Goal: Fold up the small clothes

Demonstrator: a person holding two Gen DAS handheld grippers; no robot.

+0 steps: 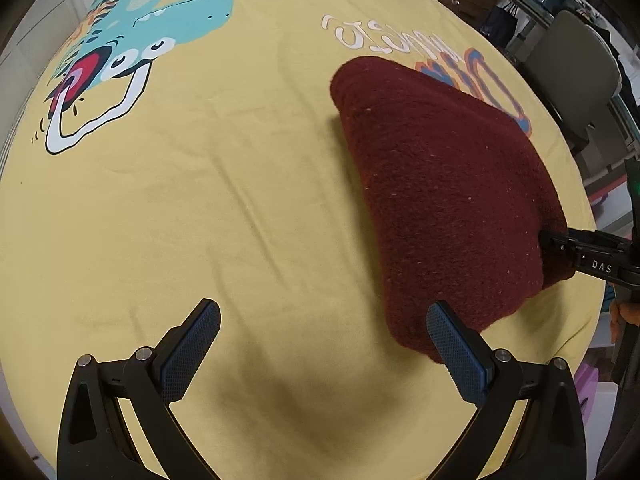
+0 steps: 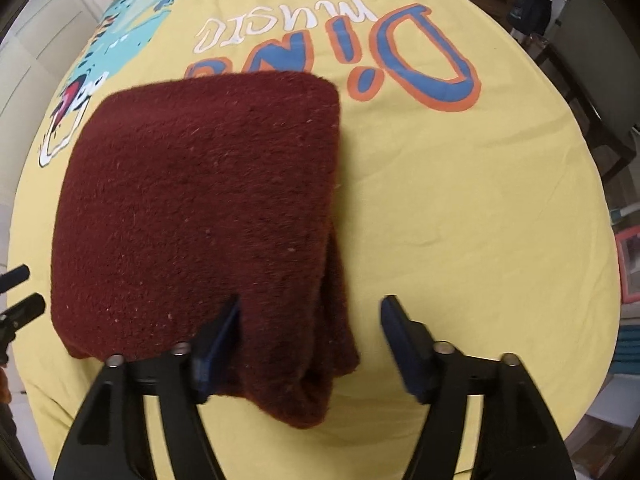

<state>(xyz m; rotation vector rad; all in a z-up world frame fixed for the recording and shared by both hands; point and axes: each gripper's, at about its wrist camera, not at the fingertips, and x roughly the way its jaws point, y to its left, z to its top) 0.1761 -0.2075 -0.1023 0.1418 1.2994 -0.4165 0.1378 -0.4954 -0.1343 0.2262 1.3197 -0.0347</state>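
A dark red fleece garment (image 2: 200, 208) lies folded into a thick rectangle on the yellow dinosaur-print cloth (image 2: 460, 208). It also shows in the left wrist view (image 1: 448, 192), at the right. My right gripper (image 2: 310, 320) is open, its jaws straddling the garment's near right corner, the left finger (image 2: 224, 328) resting on the fabric. It also shows in the left wrist view (image 1: 560, 246) at the garment's right edge. My left gripper (image 1: 324, 328) is open and empty above bare cloth, its right finger (image 1: 452, 336) just in front of the garment's near corner.
The cloth (image 1: 200, 220) covers the table, with a teal dinosaur print (image 1: 132, 40) at the far left and "Dino music" lettering (image 2: 360, 48) at the back. A grey chair (image 1: 572, 68) stands beyond the right edge. Boxes and shelves sit behind.
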